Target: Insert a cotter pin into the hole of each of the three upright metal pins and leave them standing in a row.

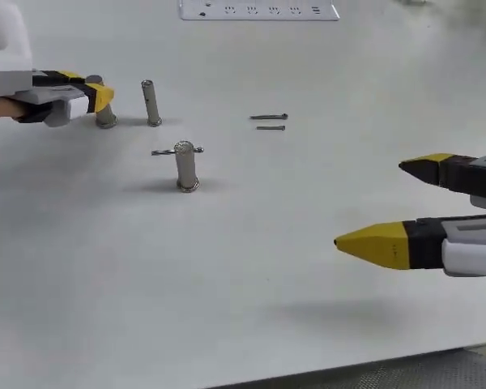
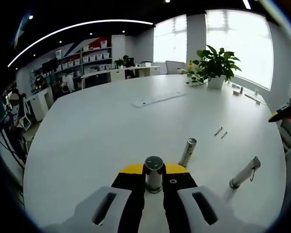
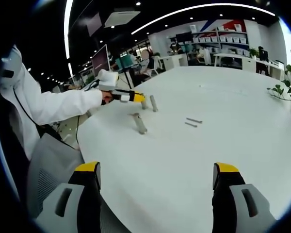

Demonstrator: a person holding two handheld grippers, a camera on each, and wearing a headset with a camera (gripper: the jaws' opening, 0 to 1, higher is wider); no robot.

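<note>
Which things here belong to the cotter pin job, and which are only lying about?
Job: left pin, clamped in the left gripper; middle pin; front pin, with its cotter pin already in; two loose cotter pins; right gripper, open.
Just lying about: power strip; potted plant.

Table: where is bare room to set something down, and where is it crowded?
Bare: the near table, between the pinned metal pin and the right gripper; also right of the loose cotter pins. Crowded: far left, left gripper on the gripped pin beside the free pin.
</note>
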